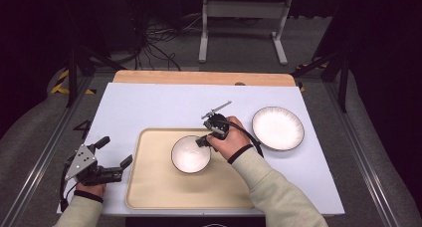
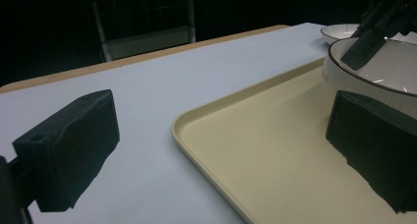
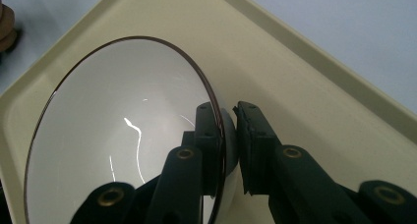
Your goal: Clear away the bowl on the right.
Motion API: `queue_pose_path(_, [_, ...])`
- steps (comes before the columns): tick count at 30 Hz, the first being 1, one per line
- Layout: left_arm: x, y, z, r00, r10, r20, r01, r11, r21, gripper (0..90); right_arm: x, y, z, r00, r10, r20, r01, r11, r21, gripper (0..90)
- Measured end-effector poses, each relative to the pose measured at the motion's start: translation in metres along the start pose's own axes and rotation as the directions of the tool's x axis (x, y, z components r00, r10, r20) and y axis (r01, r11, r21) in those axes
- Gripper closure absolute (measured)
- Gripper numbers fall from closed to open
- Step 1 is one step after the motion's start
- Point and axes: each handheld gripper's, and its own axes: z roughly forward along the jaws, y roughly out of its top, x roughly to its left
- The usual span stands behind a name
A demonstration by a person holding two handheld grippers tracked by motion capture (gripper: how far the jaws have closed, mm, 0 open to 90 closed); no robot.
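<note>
Right gripper [image 1: 204, 140], seen from the high view, is clamped on the right-hand rim of the white ceramic bowl with a dark rim line [image 1: 190, 155], which sits on the beige plastic tray [image 1: 149, 187] toward its far edge and about midway across; gripping the thin wall from the side looks like the surest hold on a round, smooth dish. A white ribbed plate [image 1: 277, 128] lies on the white tabletop [image 1: 149, 102] near its right edge, well apart from the tray. Left gripper [image 1: 114, 158] hovers by the tray's left edge with jaws spread and nothing between them, likely waiting. From the left gripper view, its black pads [image 2: 69, 150] straddle the tray's near-left corner, and the bowl [image 2: 378, 71] stands upright beyond, mouth up. In the right gripper view one pad [image 3: 209, 135] sits inside the bowl [image 3: 118, 135] and the other outside, pinching the wall; being round, the bowl has no long axis, and its opening faces upward
</note>
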Motion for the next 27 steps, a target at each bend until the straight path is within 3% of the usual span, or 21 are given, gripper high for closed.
queue_pose_path(15, [-0.0003, -0.0001, 0.0001, 1.0000, 0.007, -0.002, -0.007, 1.0000, 0.005, 0.3, -0.0002, -0.0013, 0.0070, 1.0000, 0.004, -0.002, -0.004, 1.000, 0.027, 79.5])
queue_pose_path(18, [-0.0005, -0.0001, 0.0001, 1.0000, 0.008, -0.002, -0.008, 1.0000, 0.006, 0.3, 0.0003, -0.0008, 0.0064, 0.9992, -0.027, 0.031, 0.027, 0.999, 0.020, 74.2])
queue_pose_path(23, [-0.0004, -0.0001, 0.0002, 1.0000, 0.009, -0.003, -0.009, 0.9999, 0.007, 0.3, 0.0016, -0.0005, 0.0051, 0.9975, -0.063, 0.034, 0.063, 0.998, -0.004, 66.3])
queue_pose_path(27, [-0.0004, -0.0001, 0.0002, 1.0000, 0.008, -0.004, -0.008, 0.9999, 0.007, 0.3, 0.0009, -0.0007, 0.0026, 0.9935, -0.091, 0.068, 0.093, 0.995, -0.026, 58.6])
